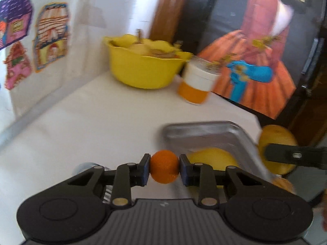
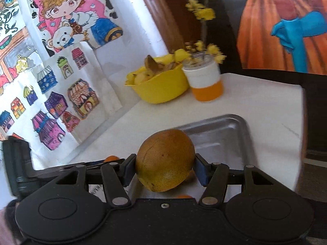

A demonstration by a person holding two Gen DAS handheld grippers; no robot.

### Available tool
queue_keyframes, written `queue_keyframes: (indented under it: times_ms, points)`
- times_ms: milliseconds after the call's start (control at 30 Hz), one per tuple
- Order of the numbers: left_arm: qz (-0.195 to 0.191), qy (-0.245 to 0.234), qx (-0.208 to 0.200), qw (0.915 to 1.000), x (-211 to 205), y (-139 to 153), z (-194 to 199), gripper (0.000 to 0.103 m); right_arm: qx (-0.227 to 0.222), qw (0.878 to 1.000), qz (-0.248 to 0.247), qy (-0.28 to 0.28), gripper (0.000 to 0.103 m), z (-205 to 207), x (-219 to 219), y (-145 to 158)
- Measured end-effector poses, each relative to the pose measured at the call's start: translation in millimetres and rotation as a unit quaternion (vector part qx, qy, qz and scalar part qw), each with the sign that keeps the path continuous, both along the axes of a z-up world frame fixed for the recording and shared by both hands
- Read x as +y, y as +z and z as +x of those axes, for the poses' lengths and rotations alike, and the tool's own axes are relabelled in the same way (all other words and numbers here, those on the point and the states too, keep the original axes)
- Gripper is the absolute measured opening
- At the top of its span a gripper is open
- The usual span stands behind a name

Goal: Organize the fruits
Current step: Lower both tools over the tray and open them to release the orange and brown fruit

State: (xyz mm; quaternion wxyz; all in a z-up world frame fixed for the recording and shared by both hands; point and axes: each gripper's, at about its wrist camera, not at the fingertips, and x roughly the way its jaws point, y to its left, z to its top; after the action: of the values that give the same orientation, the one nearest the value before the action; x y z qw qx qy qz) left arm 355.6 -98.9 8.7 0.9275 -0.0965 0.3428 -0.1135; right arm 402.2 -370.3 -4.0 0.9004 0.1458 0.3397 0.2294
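My left gripper (image 1: 164,169) is shut on a small orange fruit (image 1: 164,169) and holds it above the white table, just left of a metal tray (image 1: 206,131). A yellow fruit (image 1: 212,159) lies in the tray behind my right finger. My right gripper (image 2: 164,168) is shut on a large yellow-brown mango (image 2: 165,160) and holds it over the near end of the metal tray (image 2: 222,130). In the left wrist view that mango (image 1: 276,140) and the right gripper's finger (image 1: 294,156) show at the right edge.
A yellow bowl (image 1: 143,71) with fruit stands at the back by the wall, also in the right wrist view (image 2: 161,85). A white and orange cup (image 1: 197,81) with yellow flowers stands beside it. Drawings cover the left wall. The table ends at the right.
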Motion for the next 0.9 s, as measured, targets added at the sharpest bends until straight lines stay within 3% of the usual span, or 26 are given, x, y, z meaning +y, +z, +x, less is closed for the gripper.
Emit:
queue_keyframes:
  times_ms: [133,300,767,900]
  points:
    - [-0.009,-0.023,-0.001,0.9997,-23.1,3.1,-17.0,0.033,0.003,1.0,-0.005,-0.022,0.061,-10.0,-19.0,-8.8]
    - [0.0,-0.013,0.006,0.9999,-40.6,-1.3,-18.7,0.033,0.006,0.999,-0.015,-0.037,0.061,-7.9,-30.6,-19.1]
    - [0.013,-0.008,0.021,0.9997,-50.4,-12.1,-15.4,0.033,0.03,0.998,-0.025,-0.041,0.061,7.5,-24.8,-40.7]
    - [0.014,-0.008,0.013,0.9998,-50.6,-7.7,-19.1,0.041,0.036,0.998,-0.033,-0.04,0.063,5.7,-21.7,-42.8]
